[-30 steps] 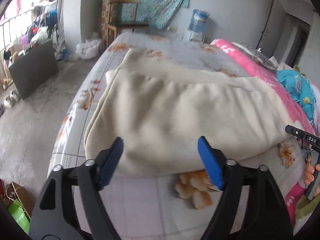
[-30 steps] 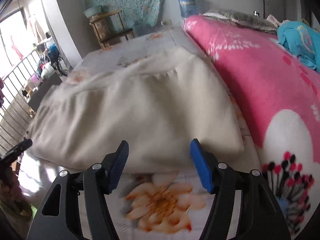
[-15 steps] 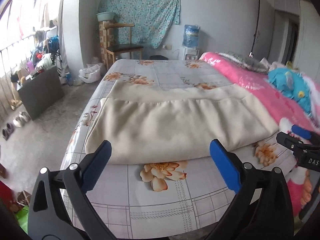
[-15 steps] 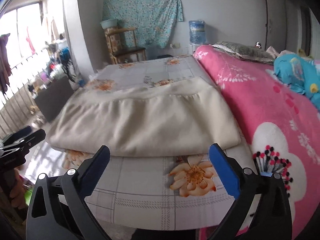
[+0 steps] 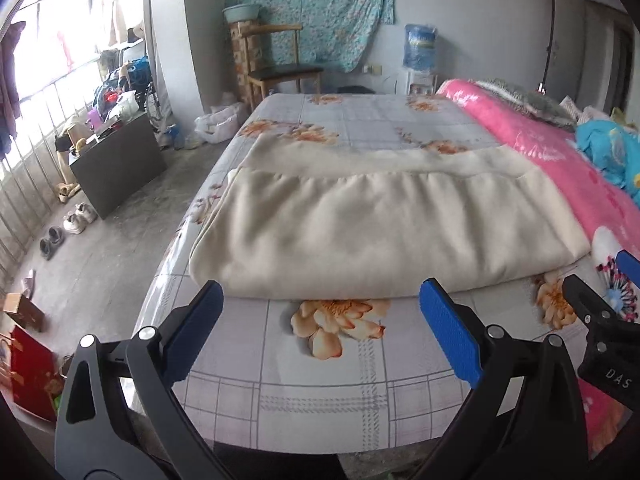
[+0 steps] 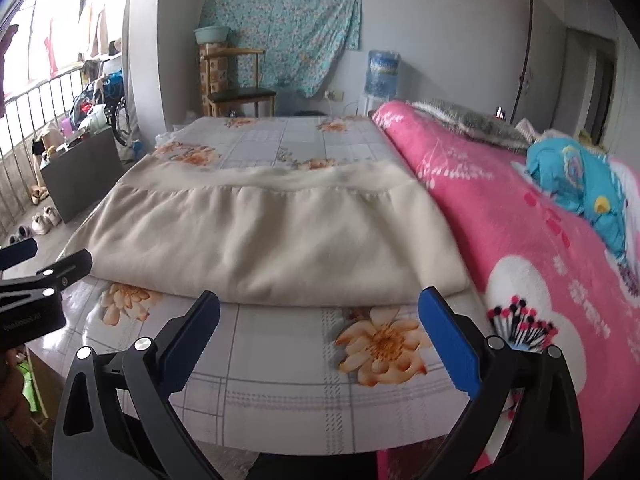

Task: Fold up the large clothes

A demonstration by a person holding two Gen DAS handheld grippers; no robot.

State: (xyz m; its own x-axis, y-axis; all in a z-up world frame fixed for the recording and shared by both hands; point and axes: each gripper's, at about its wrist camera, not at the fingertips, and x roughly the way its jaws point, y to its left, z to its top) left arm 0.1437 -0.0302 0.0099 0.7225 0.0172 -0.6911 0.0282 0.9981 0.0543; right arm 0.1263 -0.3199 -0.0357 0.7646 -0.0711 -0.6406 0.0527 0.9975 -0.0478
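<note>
Bare sheet (image 5: 320, 380) before folded cream garment (image 5: 380, 232) (pink blanket (image 6: 540, 248) alongside)

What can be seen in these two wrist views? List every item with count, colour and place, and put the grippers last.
folded garment: one, cream, lying on the bed in front of both grippers.
bed sheet: one, pale grey with orange flowers, under the garment.
pink blanket: one, pink with white patches, along the bed's right side.
blue cloth: one, turquoise, on the pink blanket.
chair: one, wooden with dark seat, by the far wall.
hanging cloth: one, teal floral, on the wall.
water bottle: one, blue, by the far wall.
shoes: several, pale and dark, on the floor at left.
left gripper: one, black with blue pads, open, holding nothing.
right gripper: same, open, holding nothing.
</note>
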